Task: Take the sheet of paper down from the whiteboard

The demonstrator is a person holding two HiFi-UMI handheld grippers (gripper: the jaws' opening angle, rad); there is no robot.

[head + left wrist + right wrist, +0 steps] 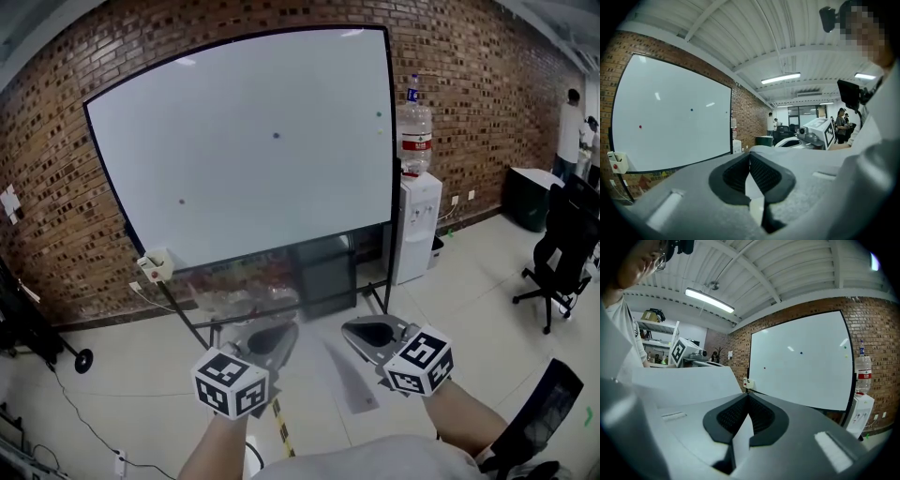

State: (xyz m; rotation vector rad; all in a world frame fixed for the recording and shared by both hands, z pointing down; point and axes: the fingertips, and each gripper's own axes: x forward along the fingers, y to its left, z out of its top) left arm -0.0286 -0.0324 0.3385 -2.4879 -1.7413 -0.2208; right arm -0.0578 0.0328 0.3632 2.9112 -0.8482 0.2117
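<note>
The whiteboard [253, 150] stands against the brick wall with no paper on it, only a blue magnet [276, 135], a red magnet [181, 199] and a green magnet [379, 114]. Both grippers are held low in front of it, away from the board. My left gripper [277, 334] is shut on an edge of the white sheet of paper [755, 190]. My right gripper [362, 330] is shut on the same sheet [682, 380], which spreads to the left of its jaws. In the head view the sheet between the grippers is only a blur.
A water dispenser [418, 230] with a bottle on top stands right of the board. A small white box [156, 264] hangs at the board's lower left corner. Office chairs [561, 253] and standing people [569, 131] are at the right. A cable [75, 412] runs over the floor at left.
</note>
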